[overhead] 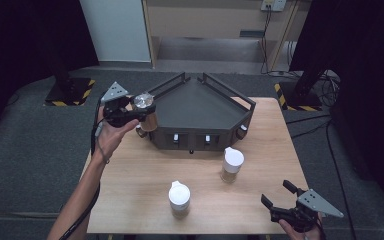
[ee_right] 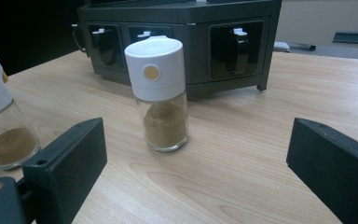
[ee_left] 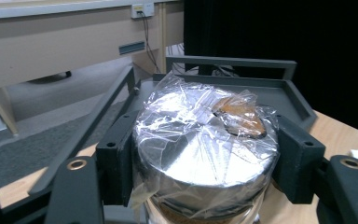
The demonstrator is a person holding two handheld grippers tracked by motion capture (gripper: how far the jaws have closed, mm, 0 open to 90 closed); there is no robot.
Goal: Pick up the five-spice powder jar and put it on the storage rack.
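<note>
Dark grey angular metal rack (overhead: 200,107) at far middle of light wooden table (overhead: 145,185). Foil-capped plastic-wrapped jar (overhead: 145,107) in left gripper (overhead: 130,112), at rack's left corner, above table. Two white-lidded glass spice jars before rack: one (overhead: 231,164) nearer rack, right; other (overhead: 179,198) near front edge, left. Right gripper (overhead: 275,195) at front right corner.

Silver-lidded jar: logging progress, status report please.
Left gripper shut on silver-lidded jar, raised beside dark rack. Right gripper open, low. Two white-capped jars stand clear.
</note>
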